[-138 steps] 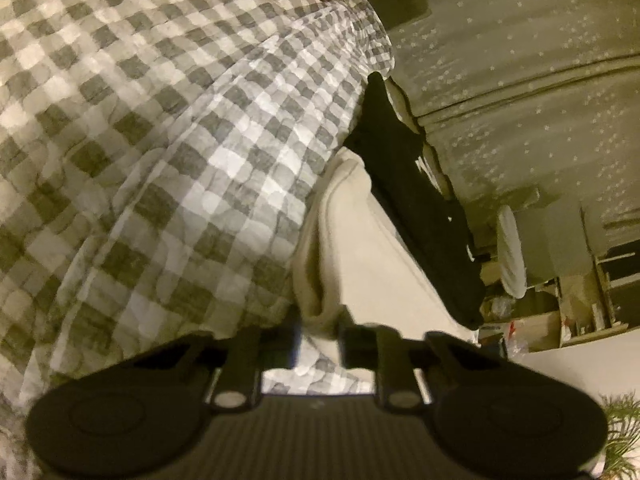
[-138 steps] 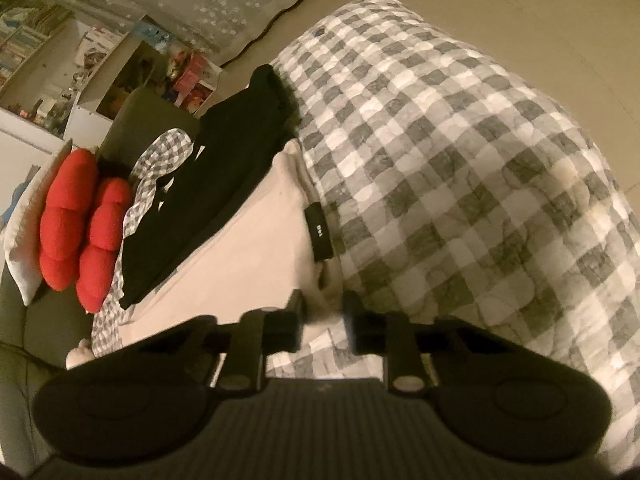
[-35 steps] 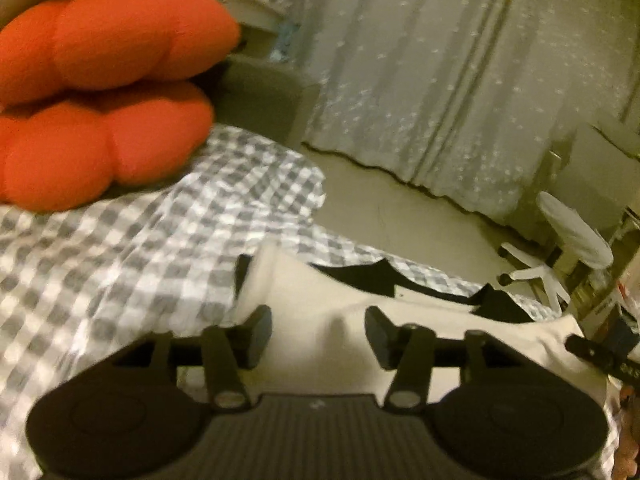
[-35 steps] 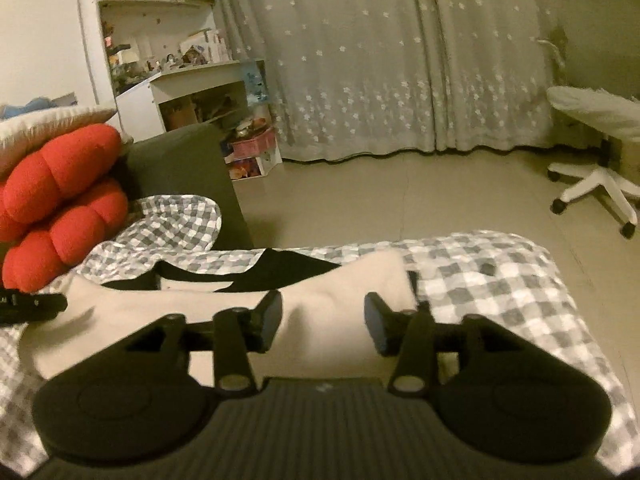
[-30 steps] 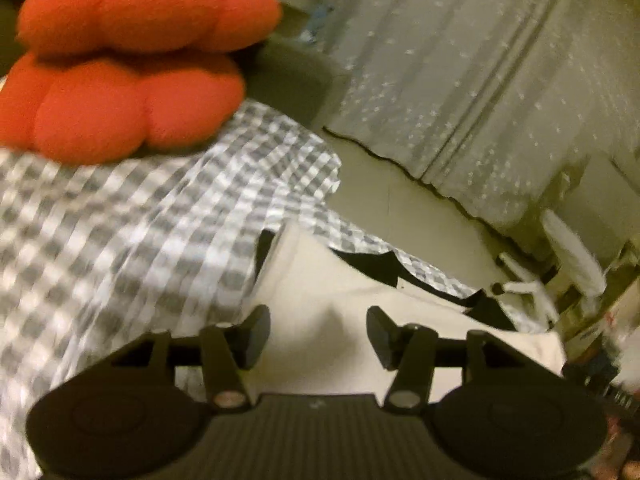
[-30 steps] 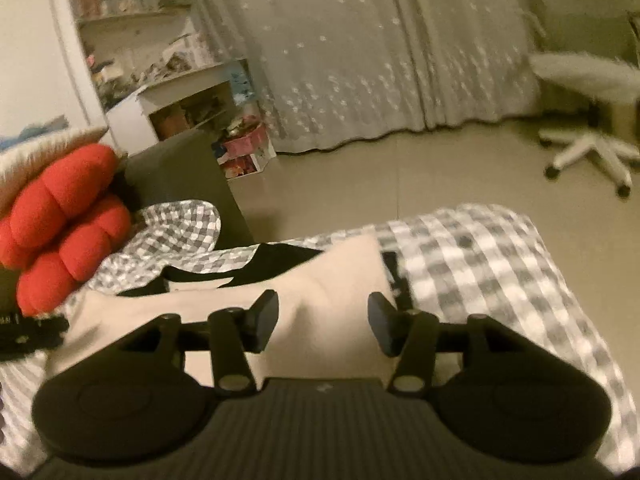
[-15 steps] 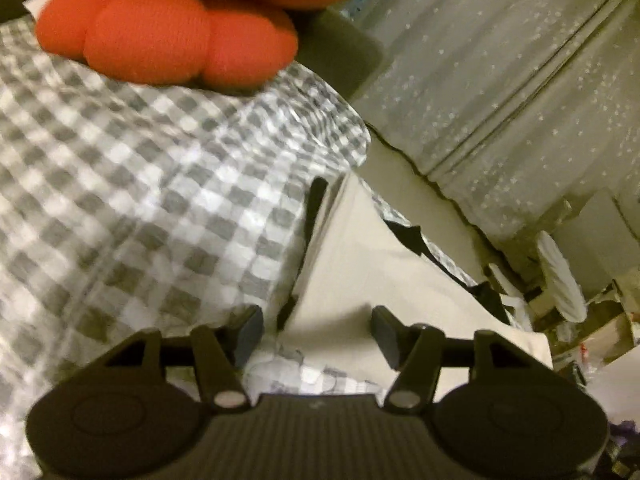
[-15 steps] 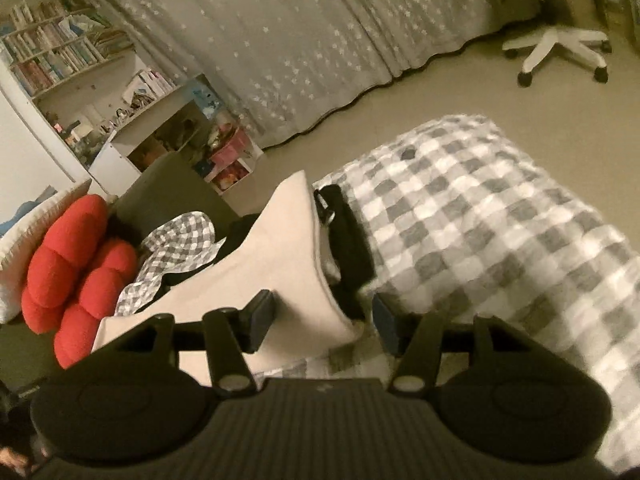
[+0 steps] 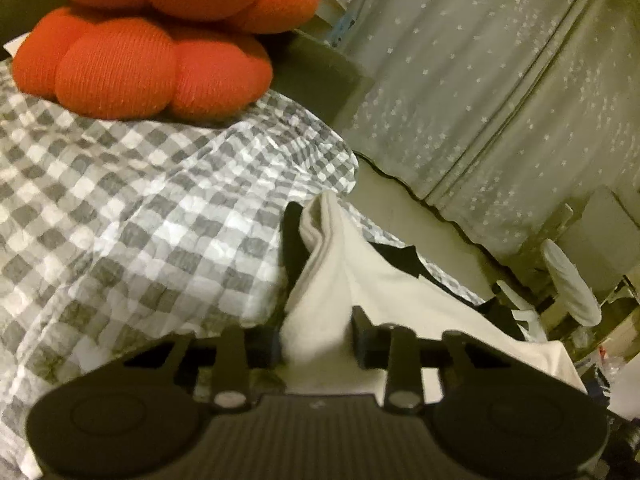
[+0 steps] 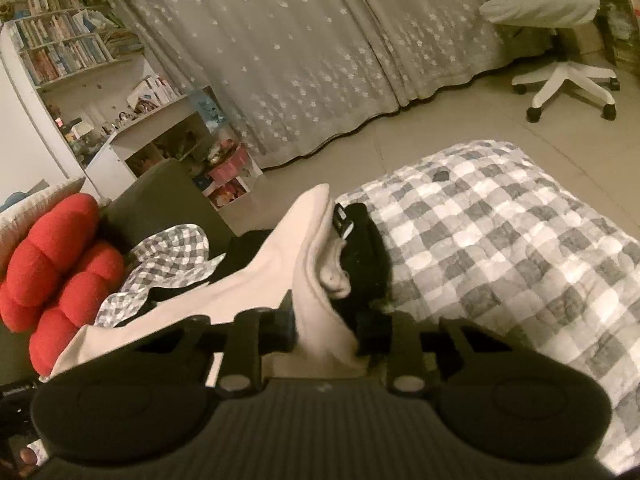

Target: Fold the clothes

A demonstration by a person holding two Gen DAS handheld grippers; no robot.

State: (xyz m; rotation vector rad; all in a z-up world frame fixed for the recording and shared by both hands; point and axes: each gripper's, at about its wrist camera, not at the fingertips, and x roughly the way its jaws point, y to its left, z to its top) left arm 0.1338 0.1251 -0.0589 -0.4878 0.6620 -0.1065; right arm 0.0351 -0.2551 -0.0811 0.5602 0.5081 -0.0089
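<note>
A cream garment (image 9: 400, 292) with a black layer (image 9: 290, 240) under it lies on the grey-checked cover (image 9: 140, 220). My left gripper (image 9: 318, 340) has the cream fabric's near left corner bunched between its fingers; its jaws are closing and the pads press on the cloth. In the right wrist view the same cream garment (image 10: 256, 280) rises in a fold beside the black layer (image 10: 364, 248). My right gripper (image 10: 328, 332) is closing on the near right corner, with cream cloth squeezed between the pads.
A red knotted cushion (image 9: 140, 60) sits at the head of the checked cover (image 10: 500, 240). A star-print curtain (image 9: 480, 100), a white swivel chair (image 10: 560, 40), a cluttered bookshelf (image 10: 72, 48) and a dark green headboard (image 10: 160, 196) stand beyond.
Both grippers have sunk to the garment's near edge and narrowed their jaws. The cream cloth, flat between wide fingers before, is now bunched and pinched in each gripper.
</note>
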